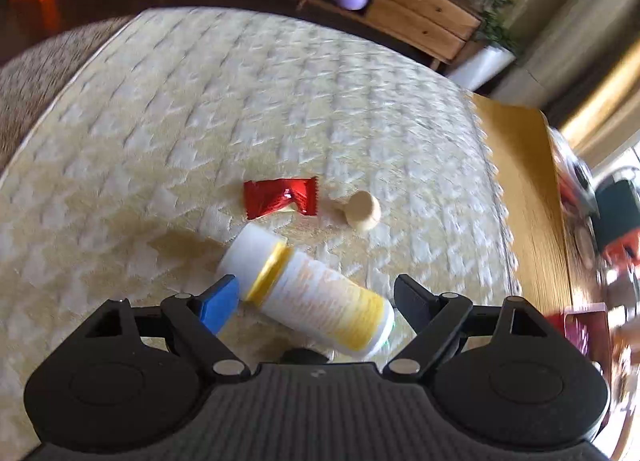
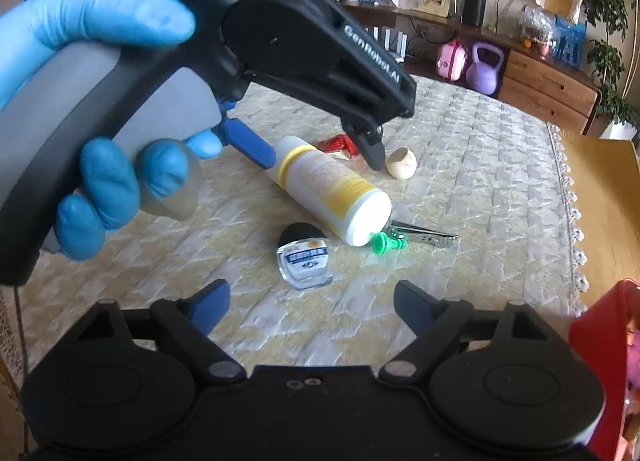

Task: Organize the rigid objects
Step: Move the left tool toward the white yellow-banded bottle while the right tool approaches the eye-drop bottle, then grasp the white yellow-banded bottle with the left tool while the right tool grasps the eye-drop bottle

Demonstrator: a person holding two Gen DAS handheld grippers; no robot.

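The white-and-yellow bottle (image 2: 330, 191) lay on its side on the quilted cloth (image 2: 480, 165), untouched, the left gripper (image 2: 326, 155) poised over it with jaws apart. Around it sat a red wrapper (image 1: 280, 199), wooden knob (image 2: 401, 163), small glass bottle (image 2: 305, 261), green peg (image 2: 386, 242) and tweezers (image 2: 424, 233). The right gripper (image 2: 312, 311) hung open and empty, a red bin (image 2: 600, 341) beside it. Nearly everything looked left to sort.

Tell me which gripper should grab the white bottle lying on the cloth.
Left. The left gripper already straddles the white bottle, jaws open. The right gripper sits farther back, nearer the small glass bottle.
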